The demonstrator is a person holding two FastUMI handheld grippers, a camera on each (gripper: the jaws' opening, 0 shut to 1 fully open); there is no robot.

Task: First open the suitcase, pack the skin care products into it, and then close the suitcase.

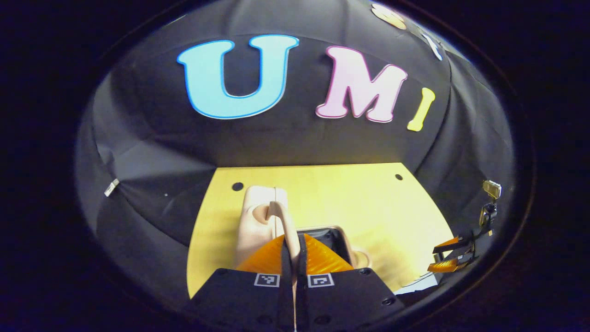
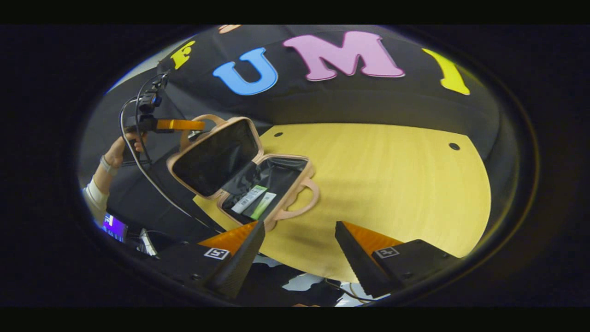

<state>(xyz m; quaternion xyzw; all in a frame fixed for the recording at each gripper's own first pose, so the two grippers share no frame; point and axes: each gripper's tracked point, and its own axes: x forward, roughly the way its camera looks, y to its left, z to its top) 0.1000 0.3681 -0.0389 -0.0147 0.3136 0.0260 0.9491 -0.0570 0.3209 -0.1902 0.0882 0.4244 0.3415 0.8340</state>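
Observation:
The beige suitcase stands open on the yellow table (image 2: 392, 184). Its lid (image 2: 214, 157) is tilted up, and the base (image 2: 302, 177) lies flat with a dark lining. Inside the base lie a white tube (image 2: 249, 198) and a green tube (image 2: 263, 205). In the left gripper view the lid (image 1: 258, 212) shows edge-on, and my left gripper (image 1: 293, 240) is shut on its rim. From the right gripper view that left gripper (image 2: 182, 124) sits at the lid's top edge, beside a handle. My right gripper (image 2: 299, 224) hangs open in front of the suitcase, holding nothing.
A hand (image 2: 120, 147) with a white sleeve holds the left gripper, and a cable trails from it. Small dark holes (image 2: 454, 146) mark the table's far corners. A lit screen (image 2: 113, 227) sits low at the left. The right gripper (image 1: 449, 258) shows off the table's right edge.

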